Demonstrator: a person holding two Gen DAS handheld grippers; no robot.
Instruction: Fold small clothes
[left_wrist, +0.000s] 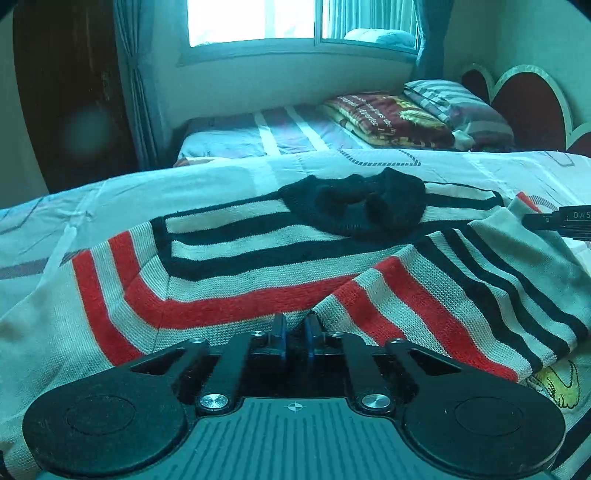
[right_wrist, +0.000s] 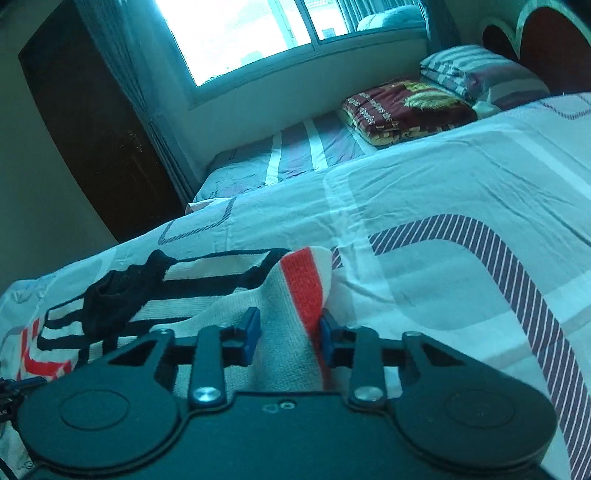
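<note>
A knit sweater (left_wrist: 258, 266) with cream, red and black stripes lies spread on the bed, its black collar (left_wrist: 354, 201) at the far side. In the left wrist view, my left gripper (left_wrist: 294, 332) is shut on a pinch of the sweater's near edge, with the blue pads almost together. In the right wrist view, my right gripper (right_wrist: 289, 334) is shut on the sweater's cream-and-red sleeve (right_wrist: 295, 291), and the bunched cloth fills the gap between its blue pads. The right gripper's black tip (left_wrist: 561, 219) shows at the right edge of the left wrist view, by the sleeve.
The bed sheet (right_wrist: 443, 206) is pale with grey and striped patterns. A folded dark red blanket (left_wrist: 391, 118) and a striped pillow (left_wrist: 454, 103) lie beyond it, near a red headboard (left_wrist: 528, 107). A window (left_wrist: 255, 18), curtains and a dark wooden door (right_wrist: 96, 129) stand behind.
</note>
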